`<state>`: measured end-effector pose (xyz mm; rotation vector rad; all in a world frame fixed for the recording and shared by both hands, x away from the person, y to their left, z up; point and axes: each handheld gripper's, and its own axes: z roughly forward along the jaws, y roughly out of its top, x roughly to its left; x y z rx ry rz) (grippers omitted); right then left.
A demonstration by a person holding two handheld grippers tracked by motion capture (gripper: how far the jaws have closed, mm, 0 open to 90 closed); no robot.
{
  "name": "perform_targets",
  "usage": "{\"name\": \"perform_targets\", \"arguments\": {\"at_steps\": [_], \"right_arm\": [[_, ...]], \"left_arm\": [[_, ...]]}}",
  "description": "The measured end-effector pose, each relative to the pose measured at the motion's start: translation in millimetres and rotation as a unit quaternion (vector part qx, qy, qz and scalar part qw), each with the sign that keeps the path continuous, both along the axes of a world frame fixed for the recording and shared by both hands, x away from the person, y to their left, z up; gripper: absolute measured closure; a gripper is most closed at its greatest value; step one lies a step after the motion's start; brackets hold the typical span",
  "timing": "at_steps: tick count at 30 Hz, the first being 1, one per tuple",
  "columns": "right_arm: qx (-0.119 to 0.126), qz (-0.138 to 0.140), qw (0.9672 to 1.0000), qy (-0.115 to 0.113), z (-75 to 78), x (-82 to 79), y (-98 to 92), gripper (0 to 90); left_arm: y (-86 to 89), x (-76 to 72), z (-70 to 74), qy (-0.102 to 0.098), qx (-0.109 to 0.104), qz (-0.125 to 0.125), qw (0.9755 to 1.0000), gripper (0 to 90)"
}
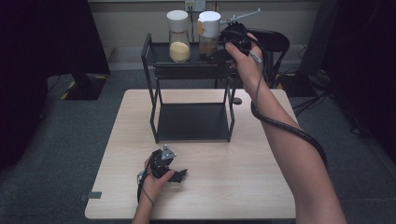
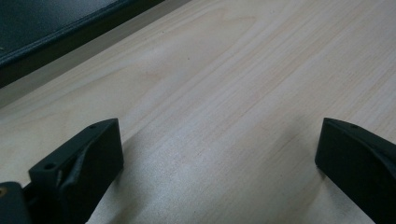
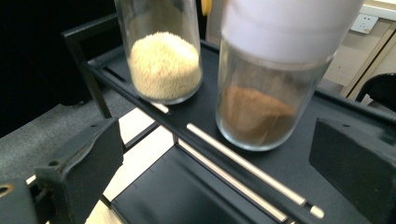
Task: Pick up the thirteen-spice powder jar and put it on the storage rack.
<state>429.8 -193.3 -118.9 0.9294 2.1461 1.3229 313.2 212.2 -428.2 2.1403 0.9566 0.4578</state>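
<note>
A black two-tier rack [image 1: 154,70] stands at the back of the table. Two white-capped glass jars are upright on its top shelf [image 3: 289,163]: one with pale yellow grains [image 1: 179,44] [image 3: 164,63] on the left, one with brown powder [image 1: 208,35] [image 3: 261,107] on the right. My right gripper [image 1: 218,54] [image 3: 217,135] is raised at the shelf's right end. It is open, its jaws wide apart, and the brown jar stands just ahead between them, untouched. My left gripper [image 1: 180,176] [image 2: 219,149] rests low over the table's front, open and holding nothing.
The light wooden table [image 1: 233,186] has bare room in front of and beside the rack. The rack's lower shelf [image 1: 194,122] [image 2: 56,32] holds nothing. A black chair [image 1: 275,42] stands behind the table. Dark screens flank both sides.
</note>
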Motion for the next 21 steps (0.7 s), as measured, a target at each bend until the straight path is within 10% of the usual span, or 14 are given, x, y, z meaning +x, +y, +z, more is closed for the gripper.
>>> {"name": "perform_targets", "arguments": {"at_steps": [21], "right_arm": [[0.013,0.015,0.9997,0.014,-39.3,-15.4,-6.1,2.4]], "left_arm": [[-0.1,-0.1,0.0,0.0,0.0,0.0,1.0,0.3]]}}
